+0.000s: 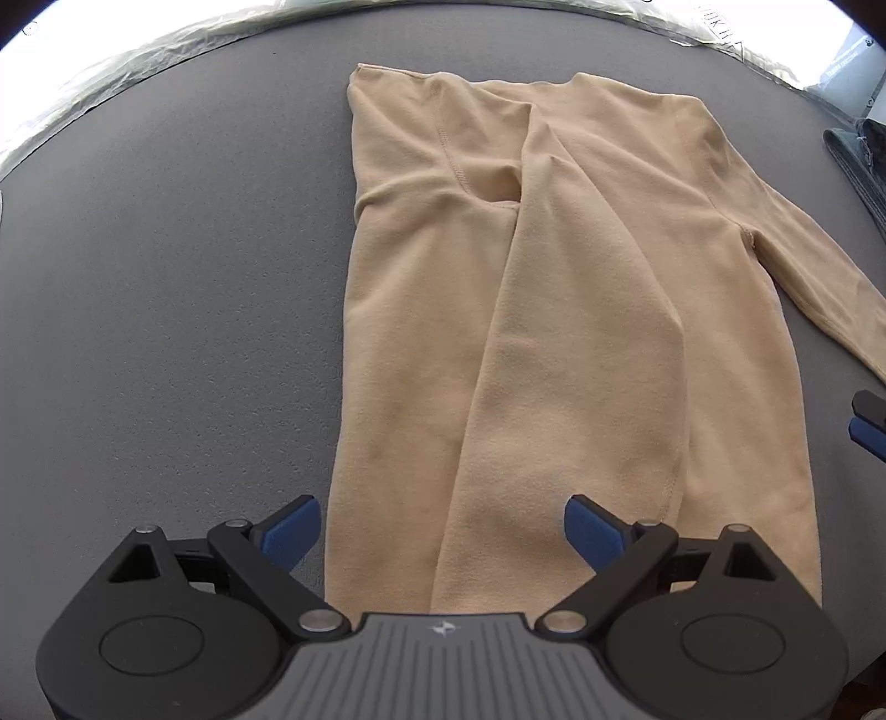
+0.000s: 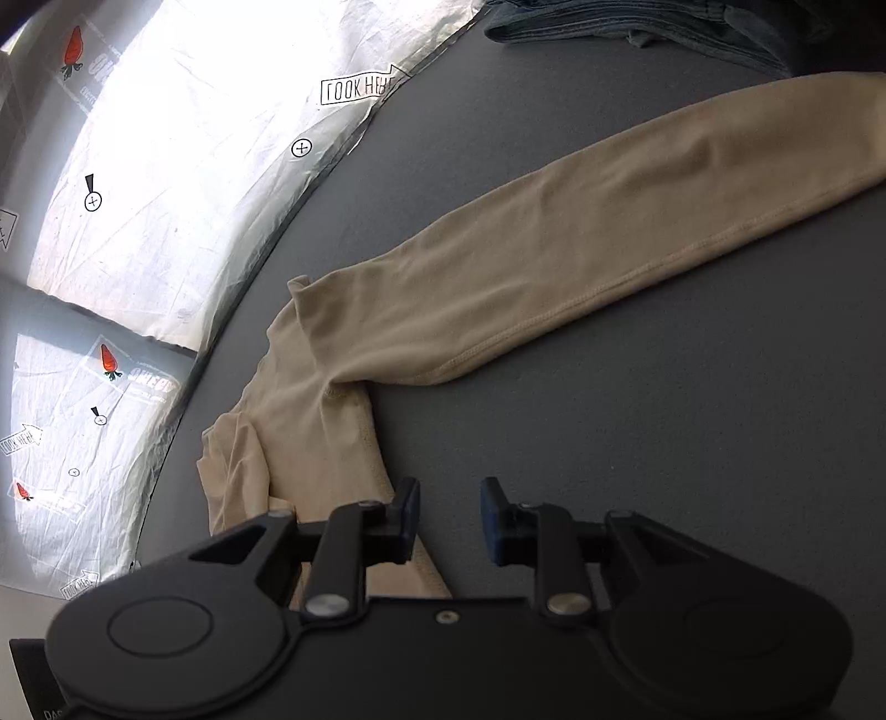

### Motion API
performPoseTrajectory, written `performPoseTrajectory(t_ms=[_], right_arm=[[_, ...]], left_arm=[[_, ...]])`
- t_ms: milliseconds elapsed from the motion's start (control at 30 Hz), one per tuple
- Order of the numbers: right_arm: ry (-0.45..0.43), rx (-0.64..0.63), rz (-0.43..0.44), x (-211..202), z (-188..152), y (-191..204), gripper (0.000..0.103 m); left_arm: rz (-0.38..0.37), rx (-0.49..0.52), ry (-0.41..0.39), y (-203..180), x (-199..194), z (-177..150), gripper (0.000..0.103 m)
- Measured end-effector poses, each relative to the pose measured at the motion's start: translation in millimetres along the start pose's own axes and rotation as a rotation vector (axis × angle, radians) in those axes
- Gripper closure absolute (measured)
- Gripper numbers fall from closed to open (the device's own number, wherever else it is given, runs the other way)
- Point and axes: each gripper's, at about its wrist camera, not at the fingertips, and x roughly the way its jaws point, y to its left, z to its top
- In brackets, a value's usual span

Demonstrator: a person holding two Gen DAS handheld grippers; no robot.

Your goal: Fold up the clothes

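The tan long-sleeved fleece top (image 1: pixel 581 310) lies flat on the grey worktop (image 1: pixel 166 277), one side already folded inward; the left hand-held gripper (image 1: pixel 443 534) hovers released over its hem; the right hand-held gripper (image 2: pixel 449 518), parted and empty, sits beside the outstretched sleeve (image 2: pixel 609 232), likely the next fold.

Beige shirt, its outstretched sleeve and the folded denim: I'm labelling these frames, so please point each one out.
beige shirt (image 1: pixel 554 332): left wrist view, middle of the body.
outstretched sleeve (image 2: pixel 637 221): right wrist view, mid-length of the sleeve.
folded denim (image 2: pixel 637 25): right wrist view, top edge of the stack.
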Motion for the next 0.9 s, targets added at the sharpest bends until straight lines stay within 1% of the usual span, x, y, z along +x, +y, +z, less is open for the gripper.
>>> performPoseTrajectory(t_ms=[33,67,133,200,233,300,333,400,500,567,700,767,833,900], right_arm=[[-0.013,-0.025,-0.030,-5,2,-6,0.071],[-0.026,-0.049,-0.059,-10,4,-11,0.066],[-0.062,-0.090,-0.118,-16,12,-18,0.062],[-0.097,-0.130,-0.177,-23,20,-26,0.055],[-0.121,-0.154,-0.211,-26,24,-29,0.053],[-0.201,-0.219,-0.305,-30,32,-31,0.046],[-0.239,-0.251,-0.348,-32,36,-32,0.045],[-0.300,-0.315,-0.423,-31,44,-33,0.034],[-0.362,-0.375,-0.550,-23,60,-41,0.029],[-0.387,-0.361,-0.610,-19,71,-50,0.027],[-0.426,-0.281,-0.711,-18,88,-74,0.024],[-0.439,-0.246,-0.747,-21,93,-86,0.023],[-0.432,-0.196,-0.746,-24,97,-100,0.022],[-0.429,-0.143,-0.693,-29,99,-113,0.022]], left_arm=[[0.007,-0.001,0.004,-3,2,-2,0.008],[0.015,-0.002,0.006,-6,4,-4,0.008],[0.033,-0.002,0.007,-11,7,-5,0.008],[0.048,-0.005,0.006,-15,9,-4,0.008],[0.056,-0.007,0.004,-17,10,-2,0.008],[0.067,-0.014,0.002,-19,11,2,0.008],[0.073,-0.019,0.004,-20,12,5,0.008],[0.083,-0.024,0.010,-21,16,11,0.008],[0.096,-0.026,0.025,-21,24,20,0.003],[0.090,-0.042,0.040,-18,27,26,0.000],[0.064,-0.086,0.068,-11,32,32,0.000],[0.055,-0.095,0.071,-9,33,33,0.000],[0.049,-0.100,0.073,-7,34,33,0.000],[0.043,-0.104,0.076,-4,34,34,0.000]])
